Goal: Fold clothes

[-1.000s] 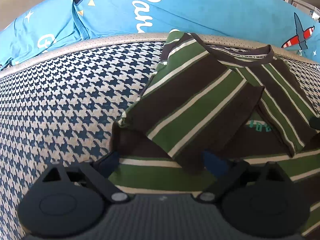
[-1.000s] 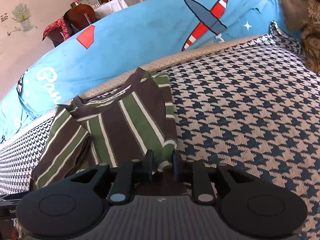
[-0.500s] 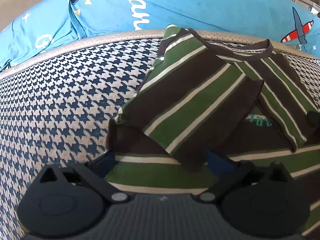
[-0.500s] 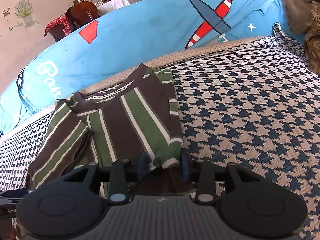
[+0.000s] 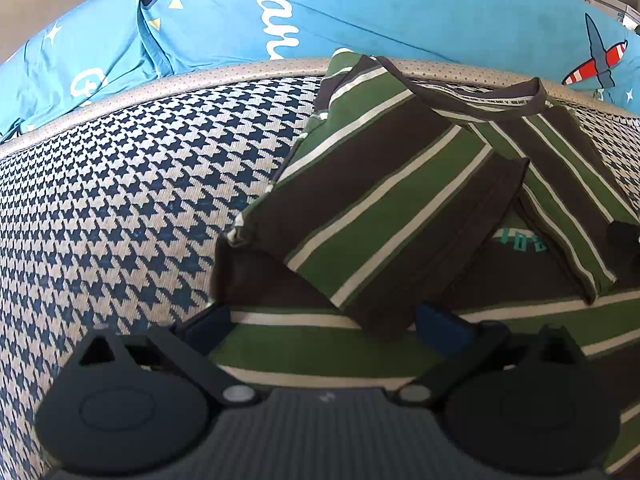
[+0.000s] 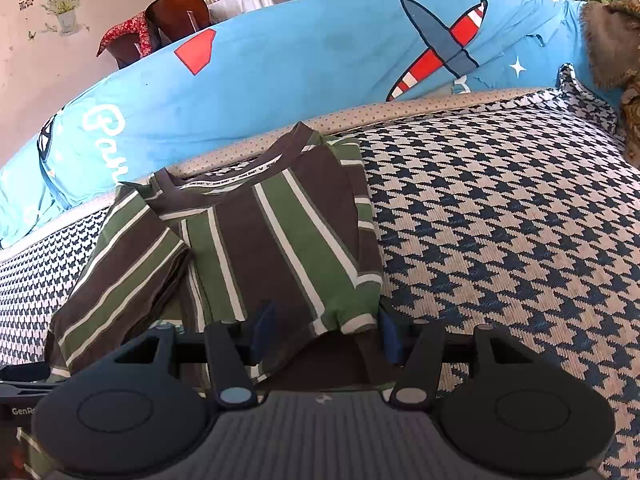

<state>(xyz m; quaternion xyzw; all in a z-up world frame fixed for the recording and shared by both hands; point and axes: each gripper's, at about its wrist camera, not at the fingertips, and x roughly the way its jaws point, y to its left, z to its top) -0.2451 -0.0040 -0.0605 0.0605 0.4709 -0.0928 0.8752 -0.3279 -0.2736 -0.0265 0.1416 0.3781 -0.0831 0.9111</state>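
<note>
**Striped T-shirt with both sleeves folded in, both grippers spread over its lower part**

A green, brown and white striped T-shirt (image 5: 384, 216) lies flat on a navy-and-cream houndstooth bed cover (image 5: 120, 208), its collar toward a bright blue bolster printed with white script and aeroplanes (image 5: 360, 8). A beige dotted edge strip (image 6: 420, 110) runs between the bolster and the cover, and the collar rests on it. Both sleeves are folded inward across the chest: in the left wrist view the nearer sleeve lies diagonally over the body, its cuff end just ahead of the gripper, and the other sleeve slants down beside it, with a scrap of teal print showing between them.

The left gripper (image 5: 326, 322) sits low over the shirt's lower body with its jaws wide apart; the blue fingertips (image 5: 208, 320) stand on either side of a horizontal striped band, and nothing is clamped between them. The dark tip of the other gripper shows at the right edge of this view, on the shirt.

The right gripper (image 6: 324, 334) is at the shirt's right side, its jaws parted to a middling gap. The folded sleeve's cuff lies just ahead of the gap and the cloth is not pinched. One blue fingertip (image 6: 390, 334) stands at the shirt's edge next to the cover.

In the background of the right wrist view stand a wooden chair (image 6: 176, 12) and a wall with a flower decal (image 6: 62, 10).
</note>
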